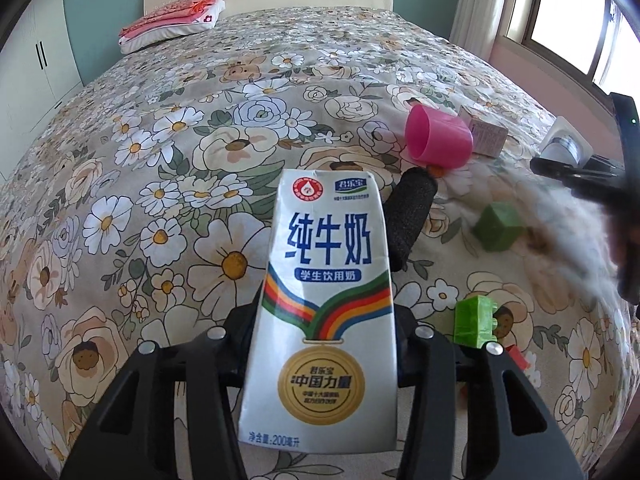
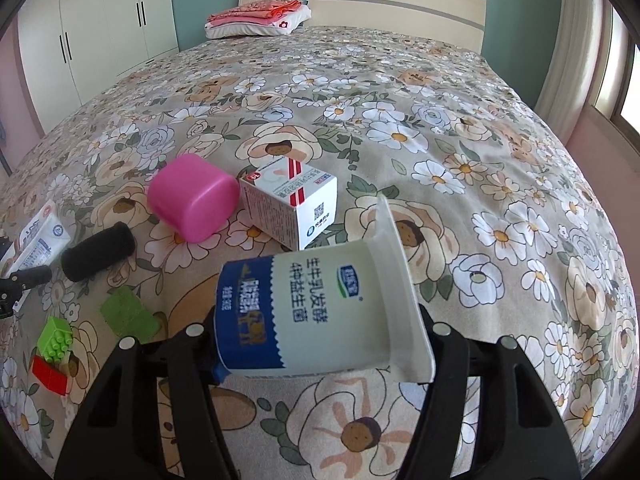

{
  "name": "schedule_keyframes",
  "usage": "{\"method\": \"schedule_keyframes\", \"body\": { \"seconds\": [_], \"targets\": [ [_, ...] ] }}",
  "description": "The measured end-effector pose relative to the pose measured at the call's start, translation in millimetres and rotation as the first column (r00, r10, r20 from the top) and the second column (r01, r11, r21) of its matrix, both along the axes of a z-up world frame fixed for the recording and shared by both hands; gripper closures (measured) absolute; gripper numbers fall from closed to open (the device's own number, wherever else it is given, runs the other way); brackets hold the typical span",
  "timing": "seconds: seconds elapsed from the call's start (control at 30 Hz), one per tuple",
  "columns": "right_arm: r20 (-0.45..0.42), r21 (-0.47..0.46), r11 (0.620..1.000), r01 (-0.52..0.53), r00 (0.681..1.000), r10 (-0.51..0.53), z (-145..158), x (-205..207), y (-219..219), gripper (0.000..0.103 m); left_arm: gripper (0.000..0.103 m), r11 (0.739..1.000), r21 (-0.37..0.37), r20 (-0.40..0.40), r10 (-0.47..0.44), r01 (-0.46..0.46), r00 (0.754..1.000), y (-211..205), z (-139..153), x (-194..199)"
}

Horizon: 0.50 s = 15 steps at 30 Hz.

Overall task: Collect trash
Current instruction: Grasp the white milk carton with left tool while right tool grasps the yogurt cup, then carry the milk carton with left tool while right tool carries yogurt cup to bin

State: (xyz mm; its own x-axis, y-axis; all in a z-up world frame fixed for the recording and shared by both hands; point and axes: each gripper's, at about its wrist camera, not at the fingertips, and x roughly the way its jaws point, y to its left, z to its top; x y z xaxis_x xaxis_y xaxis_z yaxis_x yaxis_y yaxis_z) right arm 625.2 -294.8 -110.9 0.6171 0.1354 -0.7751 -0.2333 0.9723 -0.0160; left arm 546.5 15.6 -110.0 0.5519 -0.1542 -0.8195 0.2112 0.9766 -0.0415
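Observation:
My left gripper [image 1: 326, 332] is shut on a white milk carton [image 1: 324, 300] with blue Chinese lettering, held upright above the floral bed. My right gripper [image 2: 320, 344] is shut on a white and blue yogurt cup [image 2: 324, 312], held on its side. The carton also shows at the left edge of the right wrist view [image 2: 38, 236]. The yogurt cup shows at the right edge of the left wrist view [image 1: 566, 142], with the right gripper around it. A white medicine box [image 2: 290, 204] lies on the bed beyond the yogurt cup.
A pink cup [image 2: 192, 198] lies on its side beside the box. A black foam roller [image 2: 98, 252], green blocks [image 2: 130, 312] and a red block [image 2: 50, 374] lie nearby. Folded pink bedding [image 2: 260, 18] sits by the headboard. A wardrobe [image 2: 100, 28] stands at left.

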Motion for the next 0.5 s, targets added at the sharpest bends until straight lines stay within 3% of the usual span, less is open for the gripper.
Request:
{"method": "schedule_keyframes", "body": {
  "seconds": [0.5],
  "targets": [
    [0.143,-0.007,1.000,-0.002,0.990,0.003,143.2,-97.9,-4.9,0.040,0.053,0.999,0.000,0.085,0.044,-0.044,0.995,5.9,122.8,-63.6]
  ]
}}
